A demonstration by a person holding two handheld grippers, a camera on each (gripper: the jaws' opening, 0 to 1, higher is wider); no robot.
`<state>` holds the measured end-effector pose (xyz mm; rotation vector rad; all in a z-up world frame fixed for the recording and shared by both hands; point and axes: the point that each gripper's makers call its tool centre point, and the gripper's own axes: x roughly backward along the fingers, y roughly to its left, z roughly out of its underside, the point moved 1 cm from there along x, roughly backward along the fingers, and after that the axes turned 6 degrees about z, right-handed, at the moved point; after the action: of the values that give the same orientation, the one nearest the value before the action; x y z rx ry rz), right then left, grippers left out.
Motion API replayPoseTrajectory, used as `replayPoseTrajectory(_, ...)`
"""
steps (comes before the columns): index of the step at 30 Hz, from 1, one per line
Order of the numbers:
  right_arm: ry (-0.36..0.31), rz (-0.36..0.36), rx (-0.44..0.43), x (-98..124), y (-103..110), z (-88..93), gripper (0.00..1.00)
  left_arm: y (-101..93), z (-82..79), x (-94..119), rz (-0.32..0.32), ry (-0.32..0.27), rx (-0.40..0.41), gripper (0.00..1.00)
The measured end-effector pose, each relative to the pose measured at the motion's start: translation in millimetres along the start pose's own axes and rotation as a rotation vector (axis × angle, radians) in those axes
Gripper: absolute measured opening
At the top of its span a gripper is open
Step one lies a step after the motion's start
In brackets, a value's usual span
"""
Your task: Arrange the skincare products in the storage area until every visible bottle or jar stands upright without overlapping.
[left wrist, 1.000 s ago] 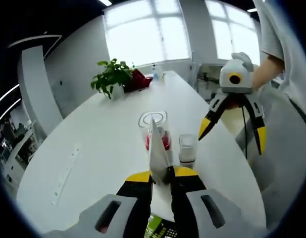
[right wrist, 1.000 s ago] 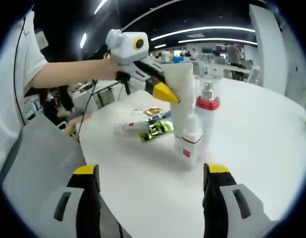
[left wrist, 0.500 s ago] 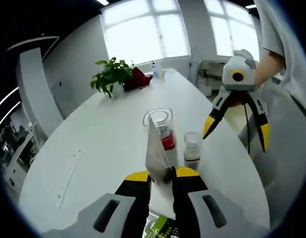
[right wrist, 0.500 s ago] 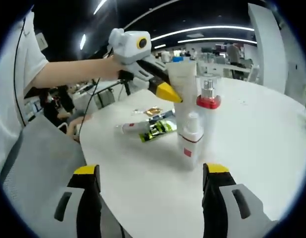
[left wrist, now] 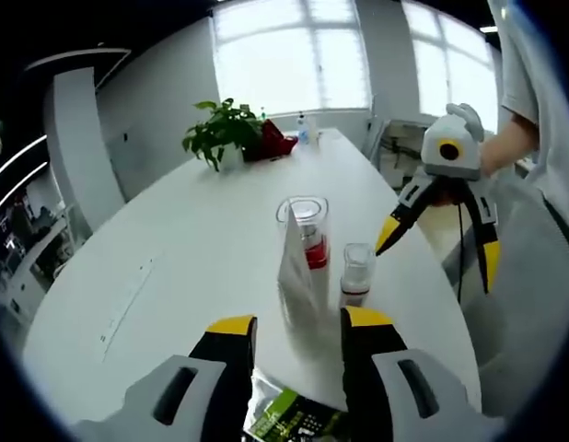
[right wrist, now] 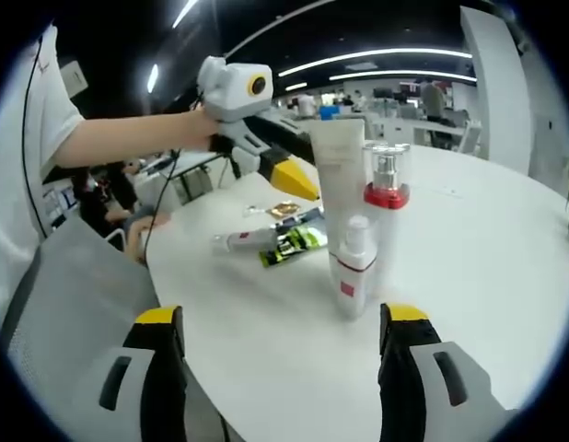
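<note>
Left tool (left wrist: 294, 336) hovers level behind the upright tube (left wrist: 296, 272), jaws parted and empty; right tool (right wrist: 275, 327) gapes wide, empty.

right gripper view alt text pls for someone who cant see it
Three skincare products stand upright in a cluster on a white table: a tall white tube, a clear-capped red-collared bottle and a small white pump bottle. The left gripper hovers open beside the tube; more products lie flat behind.
</note>
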<state>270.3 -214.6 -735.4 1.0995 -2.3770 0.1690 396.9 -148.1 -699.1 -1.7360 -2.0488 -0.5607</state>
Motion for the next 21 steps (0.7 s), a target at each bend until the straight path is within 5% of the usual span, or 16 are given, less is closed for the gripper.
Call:
replayPoseTrajectory(14,-0.003,-0.004,-0.002,-3.4,6.0,-6.7,0.89,-14.6,6.1,33.5,-0.113,-0.047,0.215,0.58)
replayPoseTrajectory(21,-0.007,0.001,-0.004,-3.4,6.6,-9.6,0.92,-24.8,21.7,52.6,-0.165,-0.055,0.297,0.64)
